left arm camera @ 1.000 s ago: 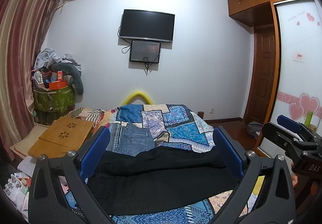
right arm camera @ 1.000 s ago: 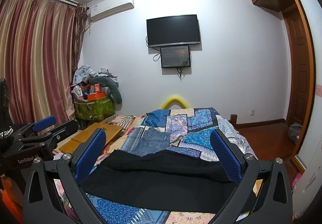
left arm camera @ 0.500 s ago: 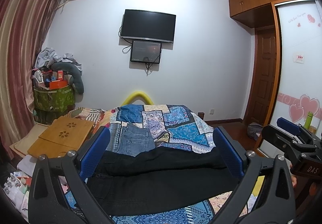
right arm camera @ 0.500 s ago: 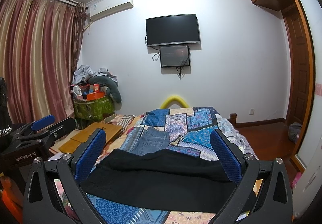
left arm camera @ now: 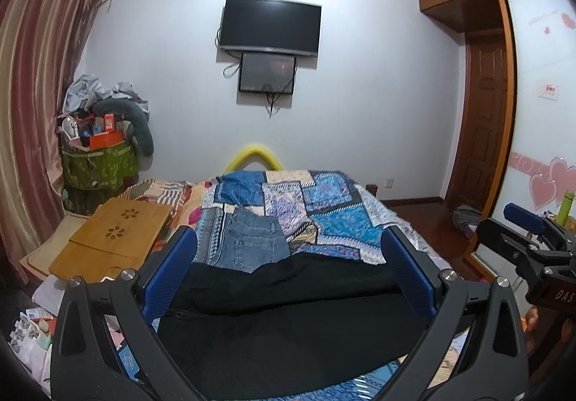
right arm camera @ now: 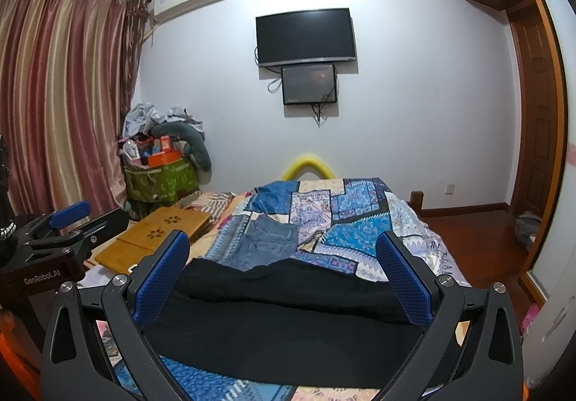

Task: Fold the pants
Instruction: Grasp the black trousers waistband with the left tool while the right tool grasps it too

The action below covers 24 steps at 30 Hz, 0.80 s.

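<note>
Black pants (left arm camera: 288, 325) lie spread across the near end of the bed, also in the right wrist view (right arm camera: 284, 314). Folded blue jeans (left arm camera: 252, 242) lie just beyond them, also in the right wrist view (right arm camera: 266, 239). My left gripper (left arm camera: 288, 249) is open and empty, held above the black pants. My right gripper (right arm camera: 284, 249) is open and empty, also above them. The right gripper shows at the right edge of the left wrist view (left arm camera: 522, 239); the left gripper shows at the left edge of the right wrist view (right arm camera: 61, 231).
A patchwork quilt (left arm camera: 324, 206) covers the bed. A wooden lap table (left arm camera: 115, 235) lies at the bed's left. A green bin piled with clutter (left arm camera: 97, 156) stands by the curtain. A wardrobe (left arm camera: 540, 112) and door are at the right.
Both views have shifted very slightly; the grippers stay open above the black pants. Nothing on the bed has moved.
</note>
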### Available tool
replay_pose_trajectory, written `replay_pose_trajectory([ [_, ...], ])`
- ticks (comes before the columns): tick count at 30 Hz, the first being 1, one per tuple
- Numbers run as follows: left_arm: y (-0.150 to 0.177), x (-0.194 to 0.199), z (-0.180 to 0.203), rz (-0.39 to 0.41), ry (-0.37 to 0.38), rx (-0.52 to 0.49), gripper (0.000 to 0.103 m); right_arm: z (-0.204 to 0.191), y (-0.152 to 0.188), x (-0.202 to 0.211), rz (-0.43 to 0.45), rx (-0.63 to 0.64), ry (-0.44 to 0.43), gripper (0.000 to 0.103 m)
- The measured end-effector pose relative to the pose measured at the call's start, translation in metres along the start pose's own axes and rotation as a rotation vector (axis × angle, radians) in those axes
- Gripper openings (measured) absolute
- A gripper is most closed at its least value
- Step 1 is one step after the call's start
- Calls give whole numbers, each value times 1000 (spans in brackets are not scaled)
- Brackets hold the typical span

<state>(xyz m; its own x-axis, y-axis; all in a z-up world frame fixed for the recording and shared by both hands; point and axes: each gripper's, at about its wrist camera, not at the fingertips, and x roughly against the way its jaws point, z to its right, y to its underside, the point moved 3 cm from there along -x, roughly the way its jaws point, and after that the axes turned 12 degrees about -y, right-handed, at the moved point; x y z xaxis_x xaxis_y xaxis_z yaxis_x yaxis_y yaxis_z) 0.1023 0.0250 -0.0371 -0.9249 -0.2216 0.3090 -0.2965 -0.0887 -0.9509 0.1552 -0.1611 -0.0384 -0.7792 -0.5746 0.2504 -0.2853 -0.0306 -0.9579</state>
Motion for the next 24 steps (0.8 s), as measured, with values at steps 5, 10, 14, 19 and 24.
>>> replay_pose_trajectory([
  [5,1,-54,-6,-50,-44,-31,103,19,6,-36,-53,-4,11,103],
  [10,3,-119,-23,-121,-80,-44,103,44,19,-76,-139,-7,15,103],
  [14,10,-180,-42,-210,-114,-70,103,69,37,-114,-249,-6,7,103],
  [19,30,-258,-71,-369,-142,-74,103,101,60,-154,-387,-32,-12,103],
  [24,62,-320,-94,-498,-190,-119,90,128,80,-191,-502,-12,-12,103],
])
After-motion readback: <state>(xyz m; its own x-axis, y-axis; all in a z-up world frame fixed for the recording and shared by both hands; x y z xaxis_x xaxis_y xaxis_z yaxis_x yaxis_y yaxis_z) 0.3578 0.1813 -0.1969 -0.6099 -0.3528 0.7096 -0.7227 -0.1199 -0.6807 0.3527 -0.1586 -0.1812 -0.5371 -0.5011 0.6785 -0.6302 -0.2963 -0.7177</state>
